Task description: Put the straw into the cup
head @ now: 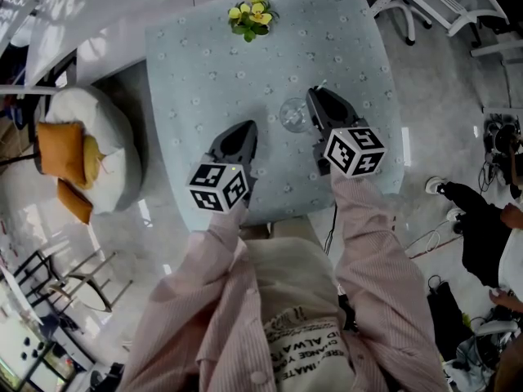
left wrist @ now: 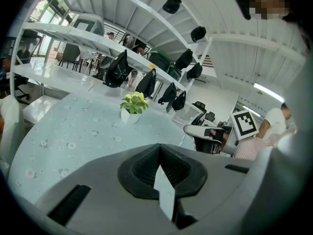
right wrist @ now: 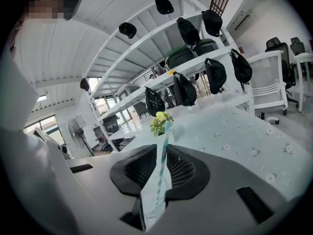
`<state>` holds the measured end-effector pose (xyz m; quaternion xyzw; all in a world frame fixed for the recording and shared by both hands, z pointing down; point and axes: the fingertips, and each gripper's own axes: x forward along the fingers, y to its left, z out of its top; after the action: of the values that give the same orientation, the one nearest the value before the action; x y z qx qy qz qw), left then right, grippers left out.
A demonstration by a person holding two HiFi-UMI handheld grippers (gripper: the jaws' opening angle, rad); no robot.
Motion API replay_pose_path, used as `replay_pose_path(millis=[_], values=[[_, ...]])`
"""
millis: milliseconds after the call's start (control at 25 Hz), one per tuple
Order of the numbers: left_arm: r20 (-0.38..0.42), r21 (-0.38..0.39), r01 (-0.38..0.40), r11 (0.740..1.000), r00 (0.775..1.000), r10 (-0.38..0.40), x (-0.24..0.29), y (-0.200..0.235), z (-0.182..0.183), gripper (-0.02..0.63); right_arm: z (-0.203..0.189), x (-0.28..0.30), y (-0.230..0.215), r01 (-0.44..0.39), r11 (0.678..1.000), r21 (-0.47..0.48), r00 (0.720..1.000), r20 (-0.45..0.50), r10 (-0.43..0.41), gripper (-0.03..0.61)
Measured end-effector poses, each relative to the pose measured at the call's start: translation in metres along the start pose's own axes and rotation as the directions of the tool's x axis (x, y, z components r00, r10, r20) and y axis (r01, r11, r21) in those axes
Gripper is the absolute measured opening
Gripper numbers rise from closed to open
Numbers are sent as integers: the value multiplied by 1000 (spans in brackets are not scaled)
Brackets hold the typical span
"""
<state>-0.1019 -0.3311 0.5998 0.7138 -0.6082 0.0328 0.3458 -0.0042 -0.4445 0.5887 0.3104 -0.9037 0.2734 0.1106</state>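
My right gripper (head: 319,95) clamps the straw (right wrist: 161,170), which points toward twelve o'clock between its jaws. The cup (head: 292,114) sits at its nine o'clock; my left gripper (head: 238,140) seems closed.

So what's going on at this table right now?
A person stands over a cloth-covered table with a gripper in each hand. The right gripper pinches a blue-and-white striped straw and sits right beside the clear cup. The straw is not in the cup yet. The left gripper is shut on a white paper slip, possibly wrapper, nearer the table's front edge. A small potted plant stands at the far side.
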Motion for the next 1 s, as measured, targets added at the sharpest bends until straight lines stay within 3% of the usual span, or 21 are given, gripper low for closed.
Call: replay_pose_path(millis=[80, 200, 480, 720, 1000], values=[[3, 0, 0, 1000, 1000, 0, -1, 1, 1, 0, -1, 0, -1, 9, 1000, 12, 1000, 4, -9, 78], [10, 4, 1, 1000, 1000, -1, -4, 1, 3, 0, -4, -2, -1, 22, 1000, 18, 1000, 0, -22, 110], [30, 23, 13, 1000, 999, -14, -15, -5, 12, 0, -8, -18, -7, 67, 997, 47, 998, 5, -67, 129], [84, 76, 40, 996, 995, -46, -32, -21, 29, 0, 4, -42, 3, 68, 998, -5, 997, 48, -68, 30], [166, 182, 77, 980, 980, -108, -56, -49, 57, 0, 24, -66, 28, 23, 997, -72, 995, 95, -16, 5]])
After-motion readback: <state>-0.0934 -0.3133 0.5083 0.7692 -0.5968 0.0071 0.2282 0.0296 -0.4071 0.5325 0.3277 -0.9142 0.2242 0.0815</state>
